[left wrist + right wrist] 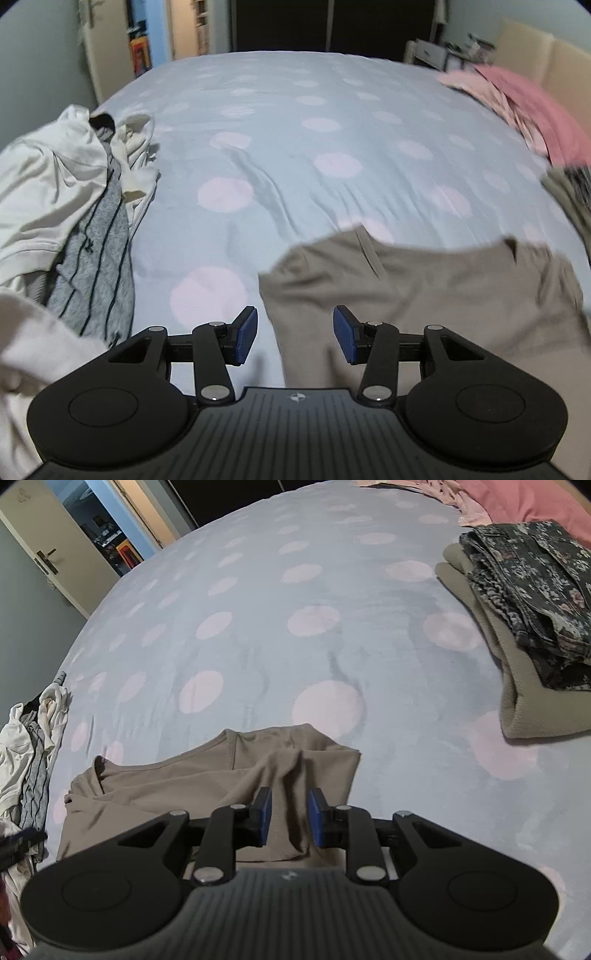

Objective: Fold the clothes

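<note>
- Below the left hand-held gripper (pixel 295 334), whose jaws stood wide and empty, the beige garment (pixel 424 291) lay on the bed (pixel 295 129) — its loose edge could slump.
- Between the right hand-held gripper (pixel 290 816) pads, narrowly parted, a fabric ridge stood unpressed — it might snag.

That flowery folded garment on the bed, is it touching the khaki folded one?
Touching. The right wrist view shows the floral garment lying directly on top of the khaki folded garment, stacked on the bed with no gap between them.
</note>
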Demonstrator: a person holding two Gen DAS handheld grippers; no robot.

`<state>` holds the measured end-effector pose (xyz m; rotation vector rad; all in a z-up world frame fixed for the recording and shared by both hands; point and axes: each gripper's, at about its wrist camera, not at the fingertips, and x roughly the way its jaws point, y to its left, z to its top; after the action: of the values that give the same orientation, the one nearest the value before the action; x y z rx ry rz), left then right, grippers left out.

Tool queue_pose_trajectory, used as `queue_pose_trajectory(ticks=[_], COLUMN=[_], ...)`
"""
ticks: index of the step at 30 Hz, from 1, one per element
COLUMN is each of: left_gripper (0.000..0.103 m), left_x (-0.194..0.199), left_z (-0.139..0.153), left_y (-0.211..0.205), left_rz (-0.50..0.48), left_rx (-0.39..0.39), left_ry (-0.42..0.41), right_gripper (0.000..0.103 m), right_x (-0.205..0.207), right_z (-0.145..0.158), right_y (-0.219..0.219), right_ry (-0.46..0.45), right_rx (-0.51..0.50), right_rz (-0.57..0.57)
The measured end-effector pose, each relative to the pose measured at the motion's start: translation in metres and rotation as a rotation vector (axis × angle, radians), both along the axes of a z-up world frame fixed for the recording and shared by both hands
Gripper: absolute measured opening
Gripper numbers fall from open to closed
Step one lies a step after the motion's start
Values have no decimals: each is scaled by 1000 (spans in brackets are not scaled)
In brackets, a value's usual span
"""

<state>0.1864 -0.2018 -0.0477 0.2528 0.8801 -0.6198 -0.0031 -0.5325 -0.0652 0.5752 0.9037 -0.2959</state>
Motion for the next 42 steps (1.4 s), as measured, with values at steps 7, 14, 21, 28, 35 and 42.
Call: queue_pose_trajectory(ticks=[7, 14, 21, 28, 35, 42], left_gripper=[43, 29, 4, 4, 4, 5], left_x=[45, 50, 43, 47, 48, 48], left_z=[-31, -45, -42, -30, -41, -39], left_y=[-6, -7, -17, -10, -15, -14], left_rz=[78, 86, 81, 131, 137, 120], left_rx=[-7, -68, -53, -67, 1, -8], left_ry=[104, 123, 65, 21, 40, 53], right_gripper=[31, 36, 1, 0, 5, 30], right_x=[3, 16, 10, -14, -19, -29], right_z=[-7, -28, -30, 1, -44, -25], right_y=[-7, -1, 9, 4, 0, -26], right_ry=[-17, 24, 74, 55, 227, 64], right_rx=[-5, 51, 20, 18, 78, 132], right_rz=[-40, 4, 10, -41, 3, -79])
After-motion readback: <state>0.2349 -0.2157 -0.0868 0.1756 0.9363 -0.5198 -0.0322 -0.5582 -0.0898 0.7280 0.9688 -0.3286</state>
